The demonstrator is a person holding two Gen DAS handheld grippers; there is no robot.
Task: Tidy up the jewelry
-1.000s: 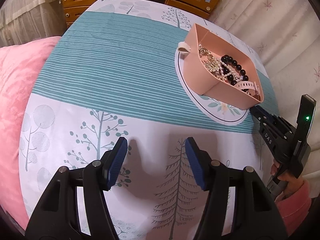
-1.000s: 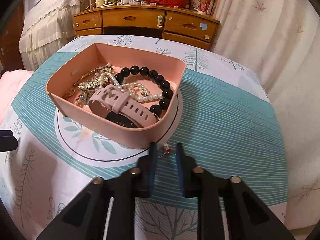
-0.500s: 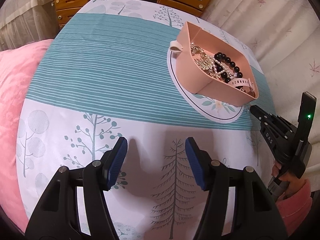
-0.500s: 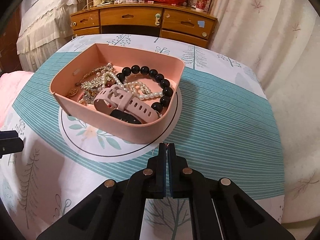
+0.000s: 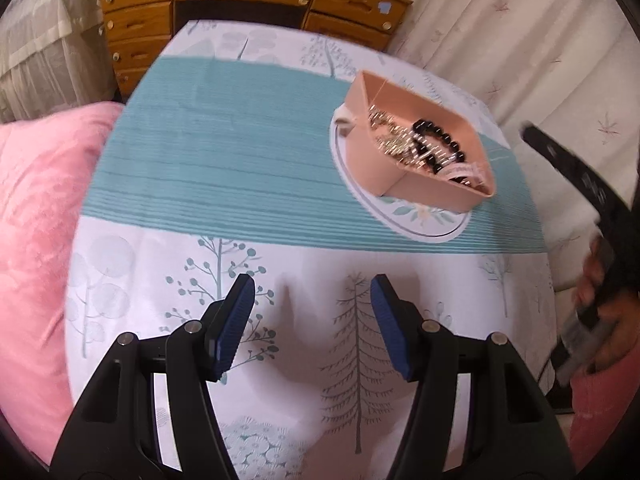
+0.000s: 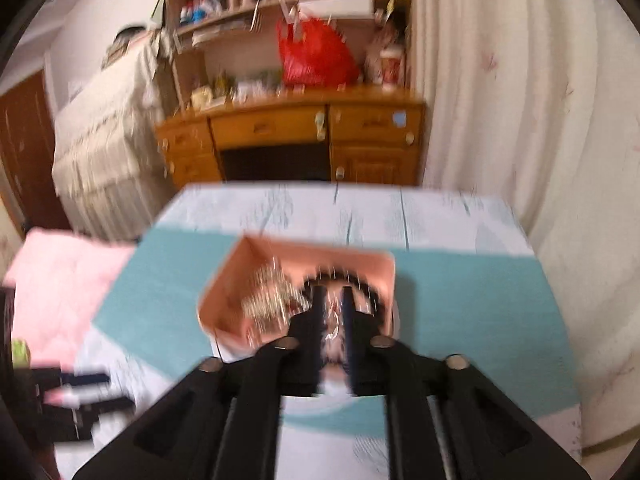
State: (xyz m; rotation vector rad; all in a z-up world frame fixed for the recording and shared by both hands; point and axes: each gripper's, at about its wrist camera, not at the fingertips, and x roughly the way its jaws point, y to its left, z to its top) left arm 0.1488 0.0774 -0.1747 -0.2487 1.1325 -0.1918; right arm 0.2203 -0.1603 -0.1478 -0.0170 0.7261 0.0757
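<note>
A pink tray (image 5: 420, 148) holds a black bead bracelet (image 5: 440, 140), gold pieces, pearls and a pink watch strap. It stands on a round white mat (image 5: 404, 220). My left gripper (image 5: 312, 320) is open and empty, low over the cloth in front of the tray. In the blurred right wrist view my right gripper (image 6: 333, 312) is raised over the tray (image 6: 256, 272), its jaws a narrow gap apart. A small silvery piece (image 6: 334, 322) seems to show between them; the blur hides whether it is held. The right gripper body (image 5: 580, 184) shows at the left view's right edge.
A teal and white tree-print cloth (image 5: 224, 168) covers the table. A pink cushion (image 5: 36, 220) lies at the left. A wooden dresser (image 6: 288, 140) and curtains (image 6: 520, 120) stand behind the table. Dark objects (image 6: 76, 396) lie at the right view's lower left.
My right gripper shut near the small earring on the cloth before the tray, then lifted quickly and now sits above the tray with jaws slightly parted. The left gripper has barely moved.
</note>
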